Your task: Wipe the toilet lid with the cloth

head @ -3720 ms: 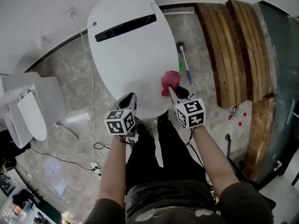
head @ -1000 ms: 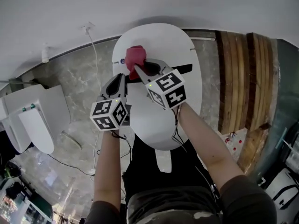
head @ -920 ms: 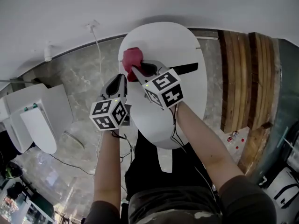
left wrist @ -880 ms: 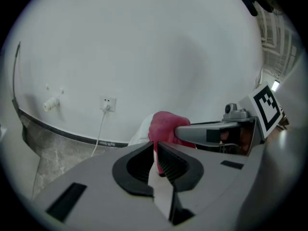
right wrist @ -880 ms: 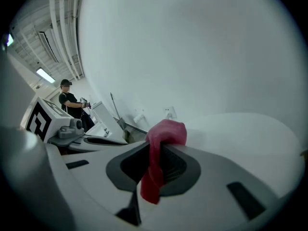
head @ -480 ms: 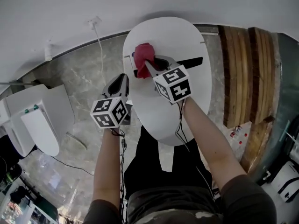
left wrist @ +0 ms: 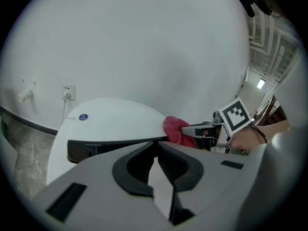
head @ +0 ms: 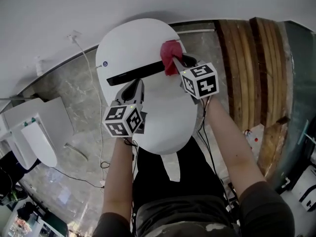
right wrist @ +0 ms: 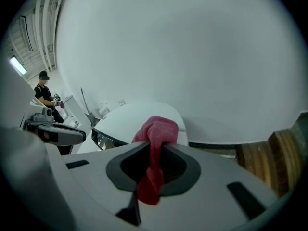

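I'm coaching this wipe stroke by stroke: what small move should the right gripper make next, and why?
Probably drag the red cloth toward the person along the toilet lid: the right gripper, shut on it, has it at the lid's far right edge, with bare lid nearer.

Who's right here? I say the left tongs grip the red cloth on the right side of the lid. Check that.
Wrong tongs. The right tongs grip the red cloth on the right side of the lid; the right gripper view shows it pinched between them.
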Tool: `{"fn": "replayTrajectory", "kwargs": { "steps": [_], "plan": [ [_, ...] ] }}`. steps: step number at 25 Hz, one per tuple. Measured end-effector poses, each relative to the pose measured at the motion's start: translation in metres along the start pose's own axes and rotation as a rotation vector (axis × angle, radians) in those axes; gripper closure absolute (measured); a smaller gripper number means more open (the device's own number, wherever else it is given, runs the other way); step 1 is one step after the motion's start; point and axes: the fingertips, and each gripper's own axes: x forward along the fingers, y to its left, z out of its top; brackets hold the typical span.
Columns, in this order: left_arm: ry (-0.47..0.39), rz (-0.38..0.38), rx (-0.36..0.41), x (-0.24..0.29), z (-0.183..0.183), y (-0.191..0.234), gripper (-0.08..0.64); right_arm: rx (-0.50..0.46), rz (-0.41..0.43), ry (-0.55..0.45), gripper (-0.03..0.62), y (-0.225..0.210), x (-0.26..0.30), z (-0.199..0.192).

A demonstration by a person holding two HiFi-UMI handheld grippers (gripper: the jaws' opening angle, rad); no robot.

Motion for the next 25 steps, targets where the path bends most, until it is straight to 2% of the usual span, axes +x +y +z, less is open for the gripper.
{"fn": "replayTrajectory", "kwargs": {
  "steps": [4, 7, 11, 14, 18, 22, 25],
  "plan": [
    [0.011, -0.004, -0.02, 0.014, -0.021, -0.039, 0.529, 0.01, -0.017, 0.044, 0.549, -0.042, -0.019, -0.03],
    [0.017, -0.013, -0.018, 0.014, -0.026, -0.059, 0.529, -0.054, -0.048, 0.096, 0.549, -0.059, -0.031, -0.047],
    [0.003, 0.005, 0.0, 0.0, -0.021, -0.049, 0.529, -0.083, -0.051, 0.074, 0.549, -0.041, -0.041, -0.034],
    [-0.021, 0.047, -0.014, -0.02, -0.016, -0.017, 0.529, -0.106, -0.01, 0.011, 0.549, 0.002, -0.036, -0.012],
    [-0.028, 0.091, -0.032, -0.06, -0.019, 0.034, 0.529, -0.116, 0.09, -0.056, 0.549, 0.09, -0.017, 0.009],
    [-0.034, 0.133, -0.057, -0.101, -0.026, 0.093, 0.529, -0.141, 0.205, -0.061, 0.549, 0.192, 0.019, 0.011],
    [-0.03, 0.157, -0.058, -0.123, -0.033, 0.132, 0.529, -0.154, 0.256, -0.043, 0.549, 0.252, 0.047, 0.001]
  ]
}}
